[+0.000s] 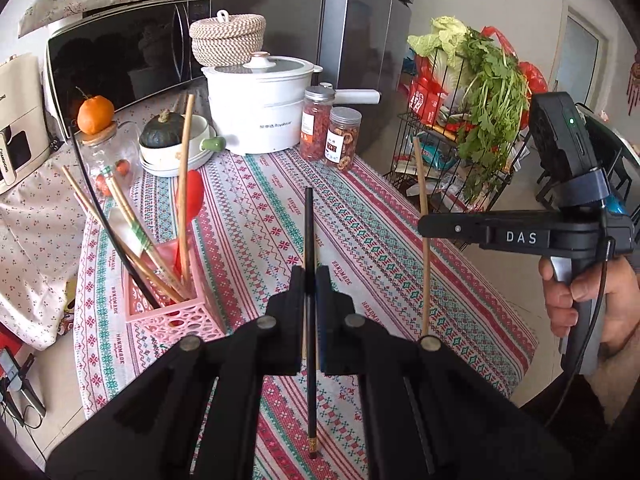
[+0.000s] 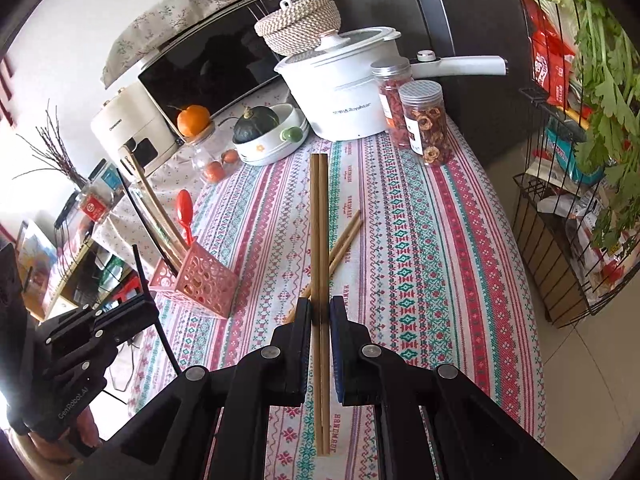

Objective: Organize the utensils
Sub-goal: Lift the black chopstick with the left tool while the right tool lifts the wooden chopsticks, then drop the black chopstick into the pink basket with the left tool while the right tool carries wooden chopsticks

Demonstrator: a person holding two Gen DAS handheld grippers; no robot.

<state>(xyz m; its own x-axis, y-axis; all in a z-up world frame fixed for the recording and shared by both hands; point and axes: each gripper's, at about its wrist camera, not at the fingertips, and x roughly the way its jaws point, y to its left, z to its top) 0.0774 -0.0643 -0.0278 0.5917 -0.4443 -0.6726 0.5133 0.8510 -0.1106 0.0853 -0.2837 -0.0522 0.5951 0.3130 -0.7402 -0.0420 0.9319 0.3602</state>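
Note:
My left gripper (image 1: 310, 280) is shut on a black chopstick (image 1: 309, 232), held above the patterned tablecloth (image 1: 380, 248). In the right wrist view my right gripper (image 2: 320, 310) is shut on a pair of wooden chopsticks (image 2: 319, 220), also off the table. A second wooden pair (image 2: 347, 236) lies on the cloth beneath them. The pink utensil holder (image 1: 176, 318) (image 2: 202, 284) stands at the table's left edge with wooden chopsticks, a black chopstick and a red spoon (image 1: 192, 196) in it. Each view shows the other gripper: the right gripper (image 1: 425, 226) at the right, the left gripper (image 2: 150, 306) beside the holder.
At the back stand a white electric pot (image 1: 260, 120), two jars (image 1: 342, 142), a bowl with a dark squash (image 1: 164, 136), a glass jar topped by an orange (image 1: 95, 114) and a microwave (image 1: 120, 52). A wire rack of greens (image 1: 480, 120) stands off the table's right side.

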